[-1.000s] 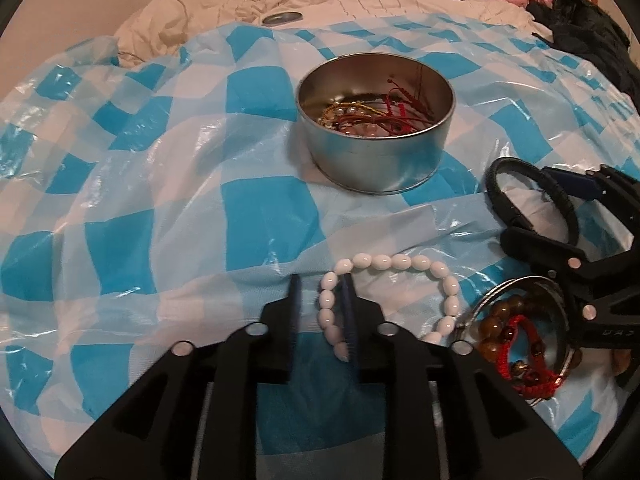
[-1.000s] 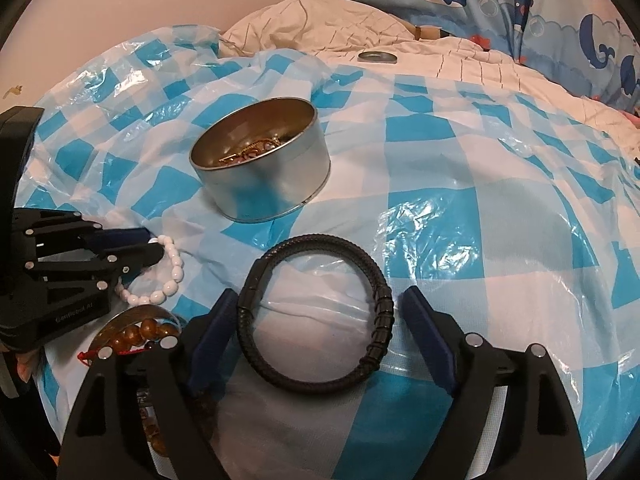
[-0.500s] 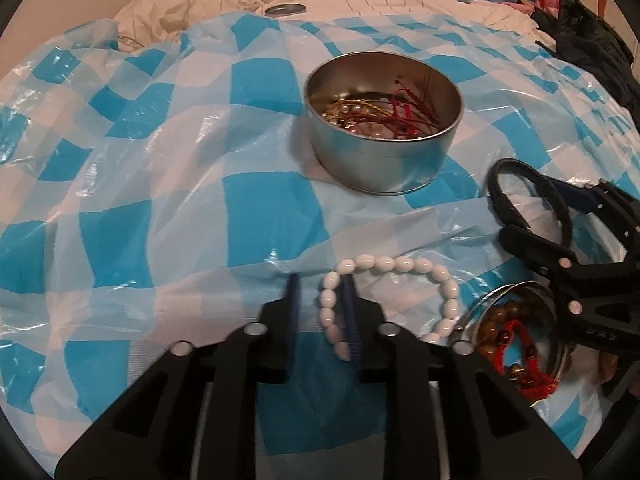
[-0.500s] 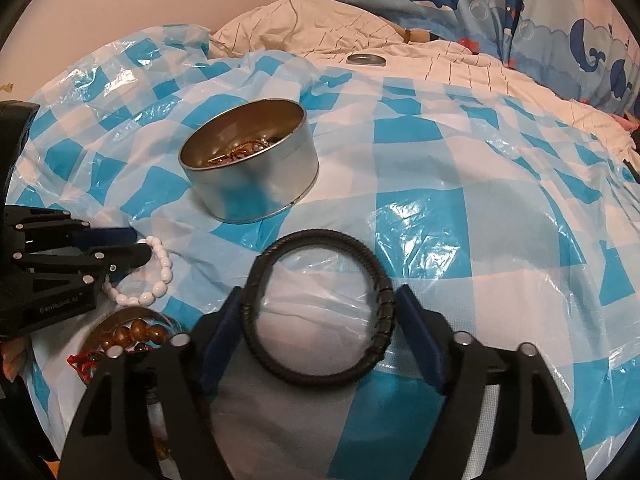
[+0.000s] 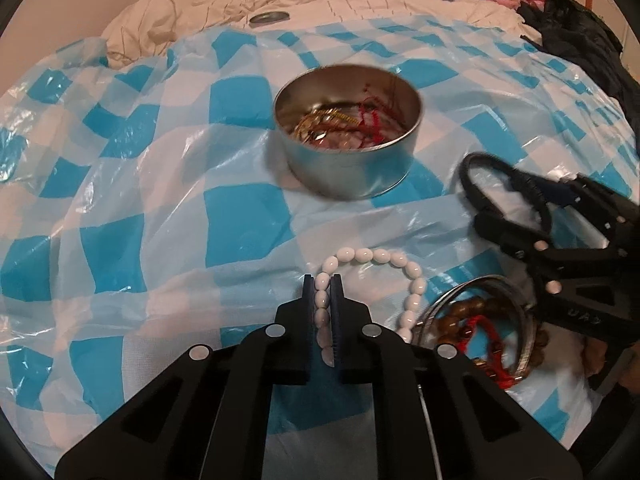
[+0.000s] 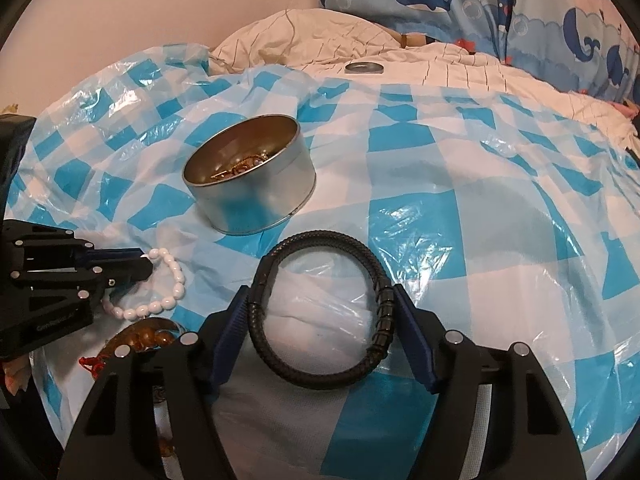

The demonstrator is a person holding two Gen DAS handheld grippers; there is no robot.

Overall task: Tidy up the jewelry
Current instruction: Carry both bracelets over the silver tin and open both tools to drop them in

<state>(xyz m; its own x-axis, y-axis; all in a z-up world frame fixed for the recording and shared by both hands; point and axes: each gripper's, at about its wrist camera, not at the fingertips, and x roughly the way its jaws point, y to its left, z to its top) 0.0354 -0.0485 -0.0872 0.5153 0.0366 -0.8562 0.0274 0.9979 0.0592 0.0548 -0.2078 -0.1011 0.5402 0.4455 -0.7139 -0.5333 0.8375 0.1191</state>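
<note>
The left gripper (image 5: 322, 280) is clamped on the white bead bracelet (image 5: 416, 286), low centre of its view. The right gripper (image 6: 320, 312) brackets the black braided bracelet (image 6: 320, 308), its jaws apart. Each should lift clear, then release over the round tin (image 5: 348, 160), upper centre.

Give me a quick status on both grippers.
Left gripper shut on white bead bracelet. Right gripper fingers bracketing black bracelet. Tin ahead, path clear.
</note>
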